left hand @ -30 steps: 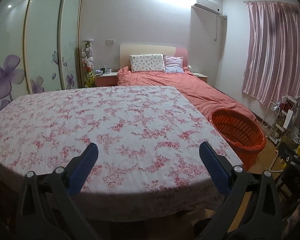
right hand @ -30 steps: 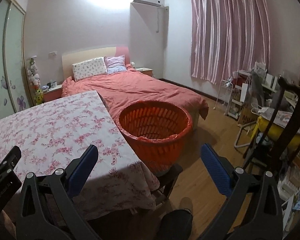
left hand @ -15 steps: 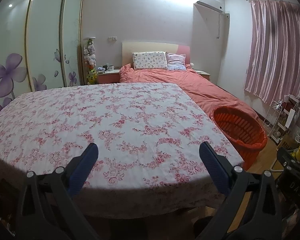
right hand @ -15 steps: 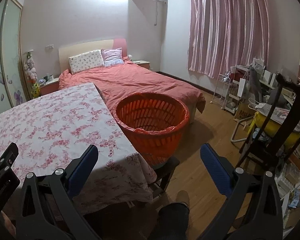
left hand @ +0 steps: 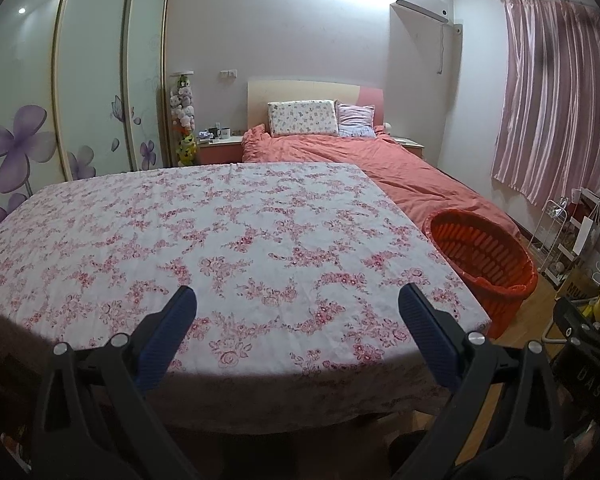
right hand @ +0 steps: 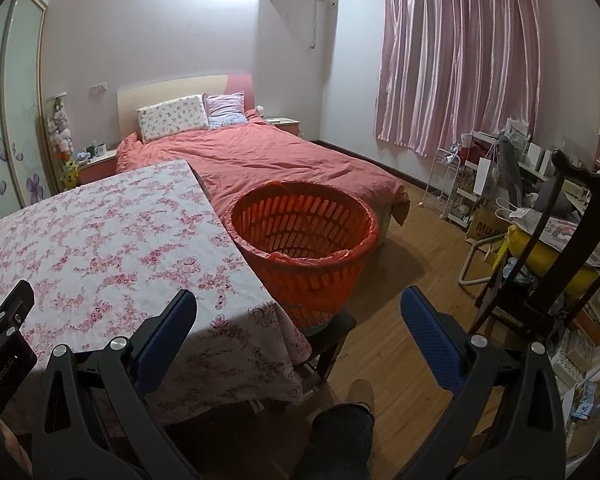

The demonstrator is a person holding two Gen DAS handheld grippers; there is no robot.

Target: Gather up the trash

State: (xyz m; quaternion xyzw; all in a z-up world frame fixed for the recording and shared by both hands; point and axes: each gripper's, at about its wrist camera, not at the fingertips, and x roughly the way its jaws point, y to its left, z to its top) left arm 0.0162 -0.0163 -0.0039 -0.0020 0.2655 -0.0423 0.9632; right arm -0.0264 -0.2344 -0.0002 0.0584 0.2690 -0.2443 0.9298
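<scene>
An orange slatted basket (right hand: 306,240) lined with a red bag stands on a dark stool beside the table's right edge; it also shows in the left wrist view as the basket (left hand: 480,256). My left gripper (left hand: 296,312) is open, hovering over the near edge of the floral tablecloth (left hand: 204,240), nothing between its fingers. My right gripper (right hand: 298,312) is open too, held above the table's near right corner and the floor in front of the basket. No trash shows on the tablecloth (right hand: 92,240).
A bed with a coral duvet (right hand: 268,160) lies behind the table. A dark wooden chair (right hand: 540,272) and cluttered shelves (right hand: 480,184) fill the right side. A person's leg and shoe (right hand: 348,412) are on the wooden floor below. Wardrobe doors (left hand: 80,80) stand left.
Both grippers have drawn back and risen slightly, so more of the table's near edge and floor shows. Both stay open and empty.
</scene>
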